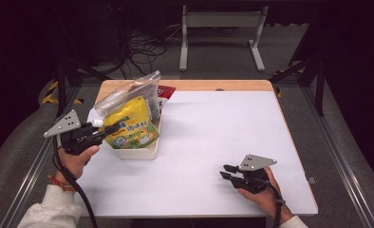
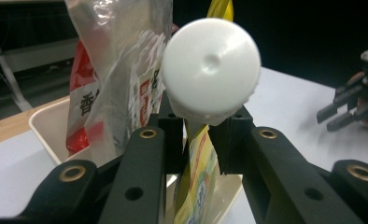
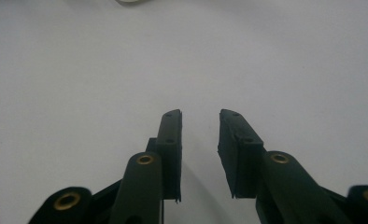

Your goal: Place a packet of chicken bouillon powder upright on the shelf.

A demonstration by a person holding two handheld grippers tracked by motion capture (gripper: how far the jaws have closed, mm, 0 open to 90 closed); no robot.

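Overhead, white table point(image 1: 213, 142) amid dark grey floor point(image 1: 223, 66).

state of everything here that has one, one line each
yellow pouch: upright in the bin, white cap screwed on
clear bag: standing in the bin, leaning
white bin: on the table, packed
left gripper: jaws around the pouch's spout
right gripper: open, holding nothing

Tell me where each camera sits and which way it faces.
High view: above the person's side, looking forward and down on the white table; both forearms, left claw, right claw.
Left gripper view: on the left claw, facing the yellow pouch and its white cap in the tub.
Right gripper view: on the right claw, facing bare table.
Shared: high and left gripper views show the pouch.
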